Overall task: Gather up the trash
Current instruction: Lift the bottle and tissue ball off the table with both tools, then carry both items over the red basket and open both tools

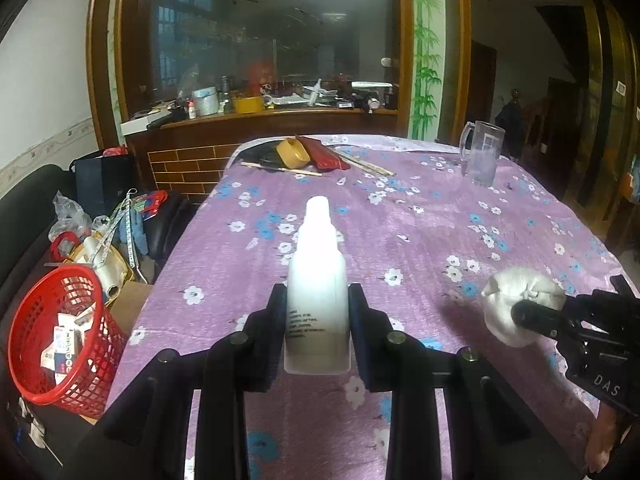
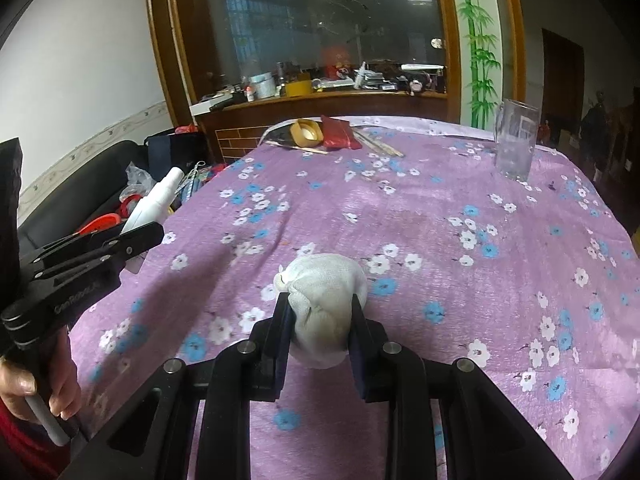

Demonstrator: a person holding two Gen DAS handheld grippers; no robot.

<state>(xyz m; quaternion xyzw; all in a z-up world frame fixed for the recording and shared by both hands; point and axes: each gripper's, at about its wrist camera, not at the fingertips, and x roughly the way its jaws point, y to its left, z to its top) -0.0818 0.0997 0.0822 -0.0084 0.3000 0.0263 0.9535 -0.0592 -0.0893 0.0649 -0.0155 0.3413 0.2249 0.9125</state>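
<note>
- Currently the left tool [image 1: 318, 316] is clamped on a white plastic bottle [image 1: 318, 264], its two pads pressing the lower body on either side; the bottle points away from the camera, cap end forward, held above the surface [image 1: 420, 240].
- The right tool [image 2: 320, 320] is clamped on a crumpled white paper wad [image 2: 326, 300], which bulges out between and past the pads, also held over the surface.
- From the left wrist view the wad [image 1: 516, 304] and the right tool [image 1: 536, 316] appear at the right edge; from the right wrist view the bottle [image 2: 154, 200] and left tool [image 2: 140, 236] sit at the left, near the surface's edge.
- A red mesh basket [image 1: 60, 336] stands off the left side of the surface, lower down, with small cartons inside.
- A purple flowered cloth covers the surface; at its far end lie a tape roll [image 1: 294, 152], a red pouch [image 1: 326, 154] and some sticks, with a clear glass mug [image 1: 482, 154] to the far right.
</note>
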